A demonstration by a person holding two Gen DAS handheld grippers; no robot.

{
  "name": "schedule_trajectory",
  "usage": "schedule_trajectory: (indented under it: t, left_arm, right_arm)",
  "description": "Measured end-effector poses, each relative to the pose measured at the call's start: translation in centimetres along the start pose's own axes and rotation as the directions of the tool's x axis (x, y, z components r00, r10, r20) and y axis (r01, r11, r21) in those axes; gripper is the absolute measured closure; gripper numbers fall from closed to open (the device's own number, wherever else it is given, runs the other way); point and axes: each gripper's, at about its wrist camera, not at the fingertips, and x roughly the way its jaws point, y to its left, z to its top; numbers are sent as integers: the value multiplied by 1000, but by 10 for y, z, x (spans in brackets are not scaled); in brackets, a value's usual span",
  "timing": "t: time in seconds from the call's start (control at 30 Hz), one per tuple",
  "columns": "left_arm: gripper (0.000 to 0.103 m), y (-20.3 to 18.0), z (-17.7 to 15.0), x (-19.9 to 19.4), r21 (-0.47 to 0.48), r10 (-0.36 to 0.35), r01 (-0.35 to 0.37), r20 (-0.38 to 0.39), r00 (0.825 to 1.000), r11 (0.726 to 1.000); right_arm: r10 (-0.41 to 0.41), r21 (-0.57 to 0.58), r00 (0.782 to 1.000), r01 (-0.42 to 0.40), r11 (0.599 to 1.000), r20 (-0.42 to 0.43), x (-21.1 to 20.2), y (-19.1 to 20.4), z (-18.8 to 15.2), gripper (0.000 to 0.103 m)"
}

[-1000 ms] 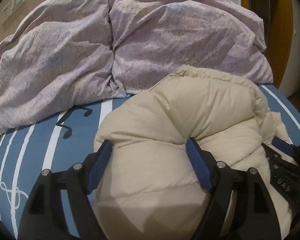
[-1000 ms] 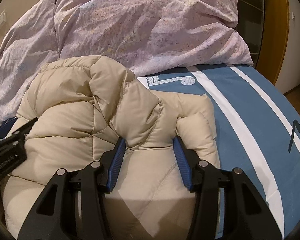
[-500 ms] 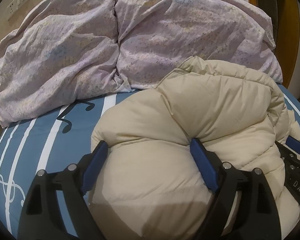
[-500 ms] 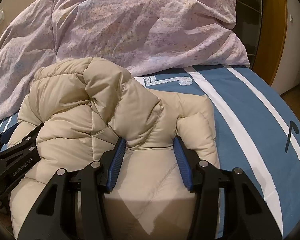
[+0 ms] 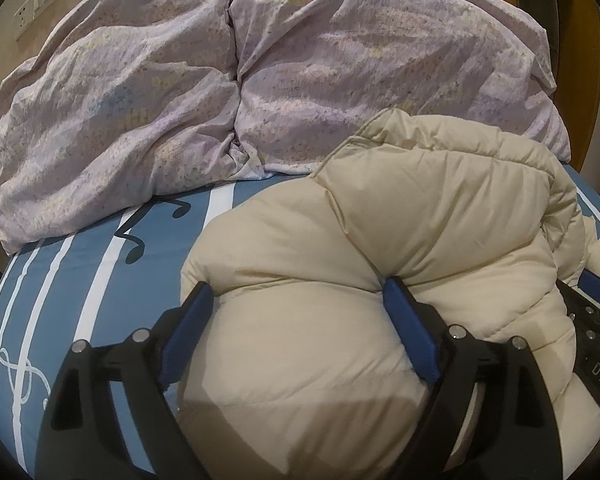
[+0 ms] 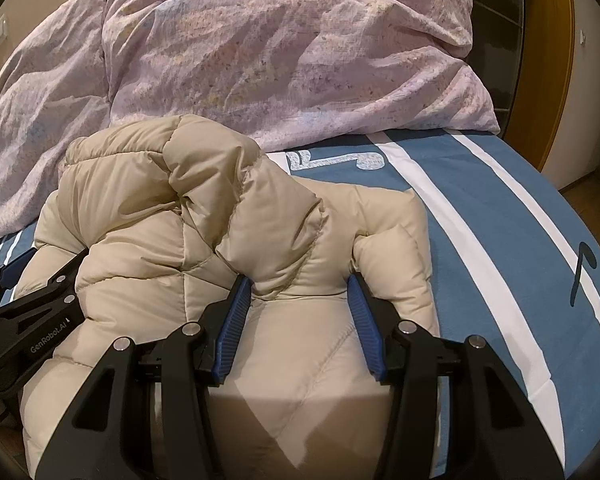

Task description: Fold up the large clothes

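Observation:
A cream puffer jacket (image 5: pixel 400 248) lies bunched on the blue striped bed; it also fills the right wrist view (image 6: pixel 188 216). My left gripper (image 5: pixel 296 296) has its jaws wide apart around a thick roll of the jacket's left side, blue pads pressing into it. My right gripper (image 6: pixel 300 288) has its jaws closer together, clamped on a fold of the jacket's right side. Each gripper shows at the edge of the other's view: the right one in the left wrist view (image 5: pixel 596 320), the left one in the right wrist view (image 6: pixel 28 304).
A crumpled lilac duvet (image 5: pixel 260 80) is heaped across the far side of the bed, just behind the jacket. The blue sheet with white stripes (image 6: pixel 500 216) extends right. A wooden door frame (image 6: pixel 548 60) stands at the far right.
Both grippers have moved slightly forward and up with the jacket still held; the jacket's bunched top now sits closer to the duvet. The grips have not changed.

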Motion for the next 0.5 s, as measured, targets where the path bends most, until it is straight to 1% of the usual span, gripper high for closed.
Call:
schedule_trajectory:
  t: [0.5]
  left_arm:
    - [15, 0, 1, 1, 1, 1, -1, -3, 1000, 1000]
  right_arm:
    - [2, -3, 1000, -2, 1000, 1, 0, 0, 0, 50]
